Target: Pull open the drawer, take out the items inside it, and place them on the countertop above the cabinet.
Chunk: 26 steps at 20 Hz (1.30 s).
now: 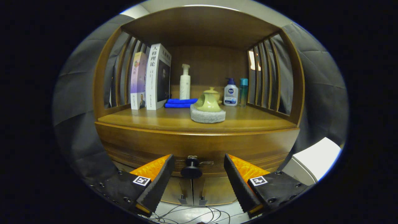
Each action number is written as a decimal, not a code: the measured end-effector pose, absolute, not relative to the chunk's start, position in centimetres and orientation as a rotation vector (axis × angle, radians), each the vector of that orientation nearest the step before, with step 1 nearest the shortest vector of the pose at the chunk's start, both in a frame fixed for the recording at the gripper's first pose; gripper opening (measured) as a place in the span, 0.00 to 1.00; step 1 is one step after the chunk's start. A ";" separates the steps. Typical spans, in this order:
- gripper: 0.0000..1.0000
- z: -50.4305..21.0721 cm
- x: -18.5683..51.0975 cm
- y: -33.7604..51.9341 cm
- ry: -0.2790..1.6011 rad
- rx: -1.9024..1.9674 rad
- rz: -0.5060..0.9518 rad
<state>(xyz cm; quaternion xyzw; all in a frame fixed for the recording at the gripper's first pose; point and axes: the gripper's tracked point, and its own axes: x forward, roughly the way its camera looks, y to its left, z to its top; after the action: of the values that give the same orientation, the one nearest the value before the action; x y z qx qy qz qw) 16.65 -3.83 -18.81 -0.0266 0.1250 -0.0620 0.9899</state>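
Knob (191,168) between spread tool (197,165) fingers

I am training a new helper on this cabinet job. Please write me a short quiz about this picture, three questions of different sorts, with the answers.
1. True or false: the tongs are shut on the drawer knob.
2. What does the yellow-green pot stand on?
A. the blue cloth
B. a grey pad
C. a book
3. Fill in: the two books stand at the ______ side of the countertop, next to the slats.

Key
1. False. The tongs are open; the knob sits in the gap between the fingers, touched by neither.
2. B.
3. left
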 end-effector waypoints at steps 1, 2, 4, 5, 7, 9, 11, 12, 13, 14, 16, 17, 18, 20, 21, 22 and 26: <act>1.00 -17.5 15.9 -3.6 0.234 -0.055 -0.113; 1.00 -16.1 15.1 -3.6 0.212 -0.058 -0.108; 1.00 -12.7 13.4 -3.5 0.153 -0.048 -0.101; 1.00 -11.1 12.5 -3.4 0.120 -0.038 -0.097; 1.00 -8.1 10.6 -3.2 0.068 -0.026 -0.089; 1.00 -5.6 8.3 -3.1 0.019 -0.024 -0.083; 0.99 -4.2 6.0 -3.2 -0.005 -0.018 -0.079; 0.99 -3.5 4.8 -3.3 -0.016 -0.014 -0.083; 0.99 -3.1 3.5 -3.5 -0.029 -0.009 -0.088; 0.99 -2.6 2.4 -3.6 -0.045 -0.007 -0.093; 0.99 -2.1 0.6 -4.0 -0.070 -0.035 -0.106; 0.99 -2.2 -0.2 -4.2 -0.073 -0.044 -0.116; 0.99 -2.2 -0.9 -3.7 -0.079 -0.036 -0.107; 0.99 -2.0 -1.5 -2.9 -0.083 -0.014 -0.080; 0.99 -2.1 -1.8 -2.8 -0.077 -0.013 -0.072; 0.98 -1.9 -2.1 -2.8 -0.076 -0.014 -0.065; 0.99 -1.3 -2.9 -2.7 -0.090 -0.002 -0.049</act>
<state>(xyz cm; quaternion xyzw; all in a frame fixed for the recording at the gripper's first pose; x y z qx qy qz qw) -2.88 -2.71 -1.28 -0.0012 -0.0451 -0.0243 0.9987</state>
